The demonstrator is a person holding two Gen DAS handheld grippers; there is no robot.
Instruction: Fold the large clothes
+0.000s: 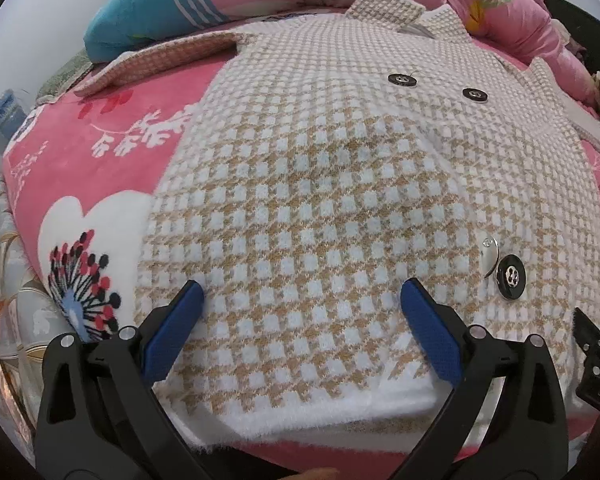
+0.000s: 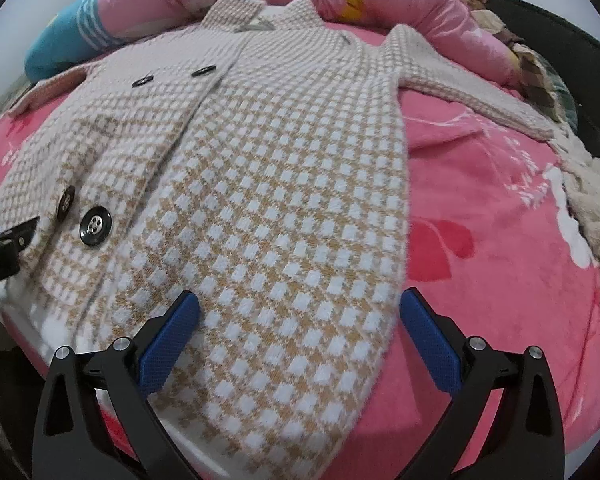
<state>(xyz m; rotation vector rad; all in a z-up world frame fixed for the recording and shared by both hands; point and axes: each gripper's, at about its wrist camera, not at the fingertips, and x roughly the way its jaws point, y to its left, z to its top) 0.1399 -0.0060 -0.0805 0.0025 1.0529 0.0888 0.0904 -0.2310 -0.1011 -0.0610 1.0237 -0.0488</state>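
A tan-and-white houndstooth coat [image 1: 320, 200] with black buttons [image 1: 511, 277] lies flat, front up, on a pink floral blanket [image 1: 88, 160], collar far from me, sleeves spread out. My left gripper [image 1: 302, 296] hovers open over the coat's hem on its left half, nothing between its blue pads. The same coat [image 2: 284, 184] fills the right wrist view. My right gripper [image 2: 300, 304] is open above the hem's right corner, holding nothing. The right gripper's tip [image 1: 592, 344] shows at the left view's right edge, and the left gripper's tip [image 2: 4, 248] at the other view's left edge.
Behind the collar lie a rolled pink quilt [image 2: 400, 4] and a teal striped pillow [image 1: 152, 12]. A cream fluffy cloth [image 2: 596, 216] lies at the blanket's right edge. The bed's near edge runs just under the hem [image 1: 320, 412].
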